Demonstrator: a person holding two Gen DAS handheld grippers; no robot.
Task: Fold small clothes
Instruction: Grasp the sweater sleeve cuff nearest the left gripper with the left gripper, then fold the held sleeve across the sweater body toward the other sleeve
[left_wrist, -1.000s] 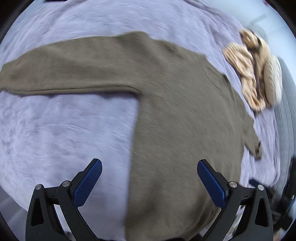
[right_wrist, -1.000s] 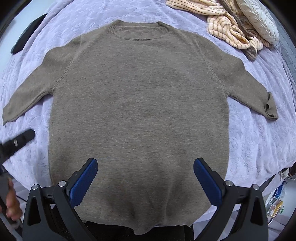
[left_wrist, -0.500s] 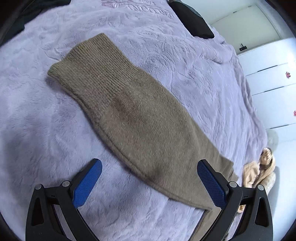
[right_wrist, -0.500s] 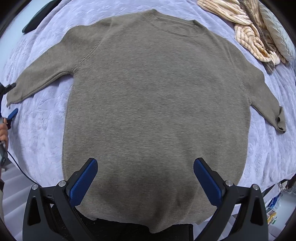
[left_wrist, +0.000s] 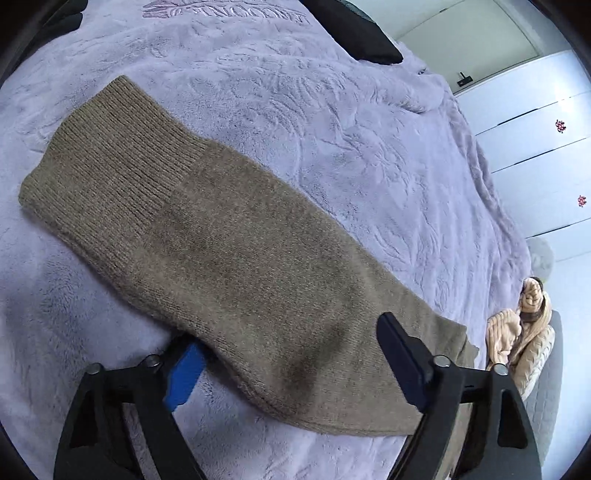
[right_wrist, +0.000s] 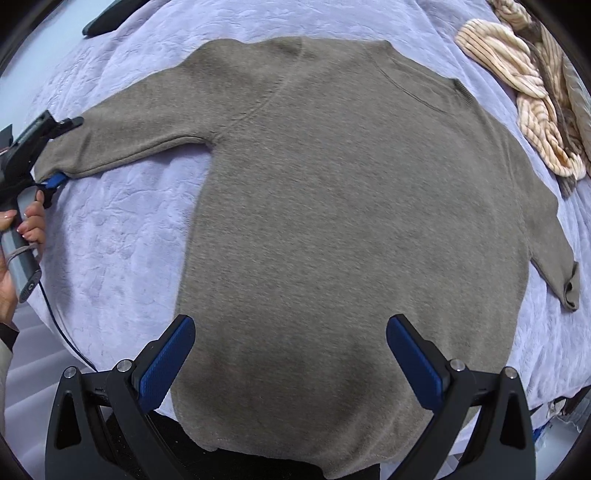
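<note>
An olive-brown knit sweater (right_wrist: 351, 206) lies flat, face down, on a lilac bedspread (right_wrist: 122, 236). Its left sleeve (left_wrist: 192, 236) runs diagonally across the left wrist view, ribbed cuff at the upper left. My left gripper (left_wrist: 291, 369) is open, its jaws straddling the sleeve, the blue left pad (left_wrist: 183, 373) tucked under the sleeve's edge. In the right wrist view the same gripper (right_wrist: 55, 147) sits at the sleeve's cuff end. My right gripper (right_wrist: 291, 358) is open and empty, above the sweater's hem.
A heap of beige striped clothes (right_wrist: 532, 85) lies at the bed's far right; it also shows in the left wrist view (left_wrist: 517, 332). A dark pillow (left_wrist: 354, 33) lies at the bed's head. White wardrobe doors (left_wrist: 535, 147) stand beyond the bed.
My left gripper swung from the sweater's body to the left sleeve and dropped close, its jaws now around the sleeve. The right gripper shifted slightly left over the hem.
</note>
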